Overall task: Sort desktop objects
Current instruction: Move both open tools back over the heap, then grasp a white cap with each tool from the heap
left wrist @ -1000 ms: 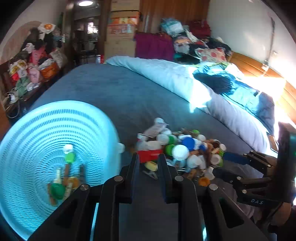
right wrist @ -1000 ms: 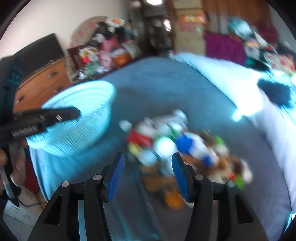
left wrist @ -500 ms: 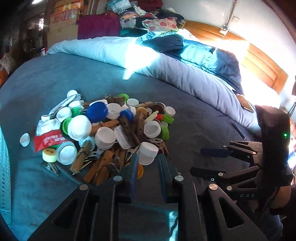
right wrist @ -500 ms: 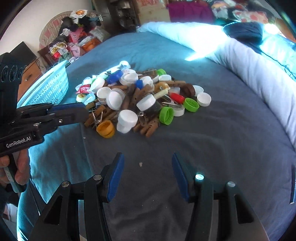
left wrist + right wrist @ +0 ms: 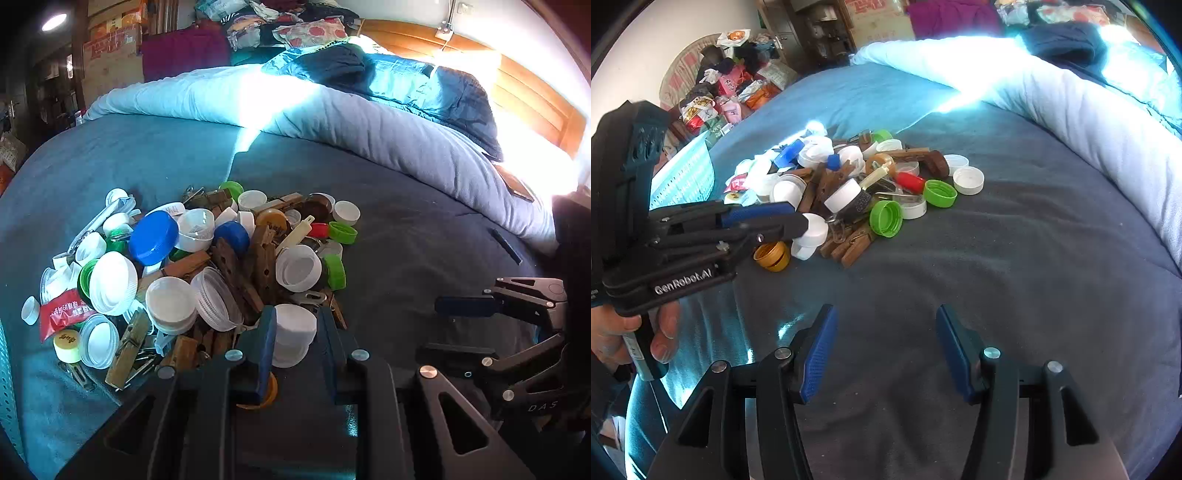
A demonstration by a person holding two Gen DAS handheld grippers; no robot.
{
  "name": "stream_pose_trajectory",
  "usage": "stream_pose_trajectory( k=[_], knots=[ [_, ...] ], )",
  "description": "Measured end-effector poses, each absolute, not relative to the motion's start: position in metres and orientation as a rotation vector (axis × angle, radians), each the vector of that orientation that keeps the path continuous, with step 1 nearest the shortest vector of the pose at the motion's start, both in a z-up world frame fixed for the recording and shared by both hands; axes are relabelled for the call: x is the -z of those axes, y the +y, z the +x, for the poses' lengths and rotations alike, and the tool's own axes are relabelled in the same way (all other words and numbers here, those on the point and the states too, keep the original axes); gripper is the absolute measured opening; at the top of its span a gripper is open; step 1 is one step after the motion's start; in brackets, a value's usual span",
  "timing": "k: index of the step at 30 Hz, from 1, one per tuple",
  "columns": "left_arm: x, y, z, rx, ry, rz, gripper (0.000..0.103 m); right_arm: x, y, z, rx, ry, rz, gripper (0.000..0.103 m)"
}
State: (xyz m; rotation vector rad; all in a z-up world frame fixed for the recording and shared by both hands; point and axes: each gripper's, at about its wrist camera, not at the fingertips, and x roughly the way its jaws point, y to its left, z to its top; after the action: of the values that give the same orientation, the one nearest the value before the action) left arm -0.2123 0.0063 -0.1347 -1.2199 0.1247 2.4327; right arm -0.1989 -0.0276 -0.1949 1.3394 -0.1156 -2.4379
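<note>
The left gripper (image 5: 295, 339) sits at the near edge of the pile (image 5: 207, 266). A white cap (image 5: 293, 332) is right between its two jaws. The jaws stand on each side of the cap, very close to it, but I cannot tell if they are squeezing it yet. An orange cap (image 5: 772, 255) lies just under and behind the left jaw. Brown clothespins (image 5: 236, 273) lie just ahead of the jaws, and a big blue cap (image 5: 153, 238) is farther ahead and to the left. A red packet (image 5: 62, 312) lies far off to the left of the jaws. Green caps (image 5: 886, 218) sit on the right side of the pile.

The right gripper (image 5: 886, 350) is spread wide and holds nothing. Only the blue sheet (image 5: 997, 258) is between its jaws. The pile is well ahead of them and a bit to the left. The left gripper shows in this view too, off to the left, with a hand (image 5: 631, 332) around its handle. A bit of a blue basket (image 5: 683, 177) peeks out behind it. A pale quilt (image 5: 369, 122) lies far ahead, past the pile.
</note>
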Motion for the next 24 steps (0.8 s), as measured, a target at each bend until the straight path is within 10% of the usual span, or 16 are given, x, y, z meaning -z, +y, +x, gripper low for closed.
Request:
stream_pose_trajectory(
  k=[9,24],
  knots=[
    [0.148,0.016,-0.217,-2.463,0.212,-1.201,0.034,0.193,-0.019,-0.215,2.466,-0.070,1.296,0.078],
    [0.121,0.001,-0.200,-2.499,0.158,-1.141,0.032,0.194,0.006,-0.246,2.495,-0.088,1.218,0.071]
  ],
)
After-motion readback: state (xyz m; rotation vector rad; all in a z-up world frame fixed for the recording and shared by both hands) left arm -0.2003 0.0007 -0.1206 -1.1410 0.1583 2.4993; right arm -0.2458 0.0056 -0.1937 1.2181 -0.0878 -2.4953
